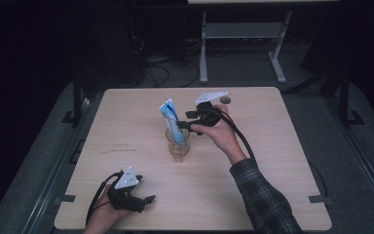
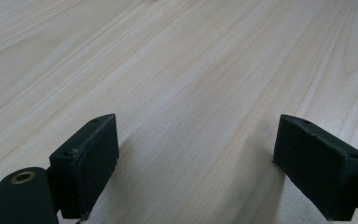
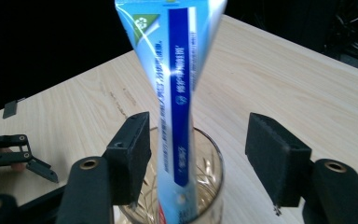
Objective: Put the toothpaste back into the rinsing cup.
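Black right tongs [image 3: 196, 158] stand open astride the blue tube [image 3: 179, 93], which leans upright in the glass [image 1: 178, 145] mid-surface. Close squarely on the tube above the rim, I judge. Your left tongs [image 2: 196, 163] rest open and empty near the surface [image 2: 191, 60] edge.

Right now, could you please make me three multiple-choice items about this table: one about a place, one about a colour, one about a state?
1. Where does the toothpaste tube stand?
A. In the glass cup
B. Flat on the table
C. On the floor

2. Which colour is the tube mostly?
A. Red
B. Blue and white
C. Green

3. How is the right gripper?
A. Shut on the tube
B. Open around the tube
C. Lying on the table

Answers: 1 A, its lower end is inside the cup; 2 B, blue stripe on white; 3 B, gaps show beside the tube.
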A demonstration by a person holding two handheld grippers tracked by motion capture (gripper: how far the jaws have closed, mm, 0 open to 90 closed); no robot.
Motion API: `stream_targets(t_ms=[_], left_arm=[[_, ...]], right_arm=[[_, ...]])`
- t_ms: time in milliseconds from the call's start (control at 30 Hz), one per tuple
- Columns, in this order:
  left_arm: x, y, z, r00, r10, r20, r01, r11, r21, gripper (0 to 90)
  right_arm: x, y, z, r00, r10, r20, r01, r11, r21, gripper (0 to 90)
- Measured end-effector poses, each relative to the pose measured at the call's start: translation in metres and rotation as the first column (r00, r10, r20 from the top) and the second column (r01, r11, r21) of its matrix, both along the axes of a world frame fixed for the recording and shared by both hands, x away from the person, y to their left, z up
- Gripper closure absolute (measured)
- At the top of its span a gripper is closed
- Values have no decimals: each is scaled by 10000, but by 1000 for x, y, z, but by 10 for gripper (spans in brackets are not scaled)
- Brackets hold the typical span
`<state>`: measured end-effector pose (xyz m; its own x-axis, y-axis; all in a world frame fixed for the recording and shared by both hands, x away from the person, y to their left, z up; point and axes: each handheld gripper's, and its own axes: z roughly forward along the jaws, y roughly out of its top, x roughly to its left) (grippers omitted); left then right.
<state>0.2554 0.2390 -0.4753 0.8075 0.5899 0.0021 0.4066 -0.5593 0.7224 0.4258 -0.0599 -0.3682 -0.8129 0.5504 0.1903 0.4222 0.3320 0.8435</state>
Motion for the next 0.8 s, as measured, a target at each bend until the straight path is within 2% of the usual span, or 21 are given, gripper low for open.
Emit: stream_targets(t_ms=[167, 233, 800], left_arm=[[0, 0, 0, 10000, -17, 12, 17, 10000, 24, 133], [0, 0, 0, 10000, 6, 3, -6, 10000, -19, 133], [0, 0, 0, 10000, 19, -2, -19, 10000, -38, 133]], right_arm=[[-4, -16, 1, 9998, -160, 83, 160, 9999, -39, 383], [-7, -23, 2, 9992, -323, 246, 328, 9992, -236, 381], [-35, -77, -13, 9943, -1048, 208, 1054, 9940, -298, 376]])
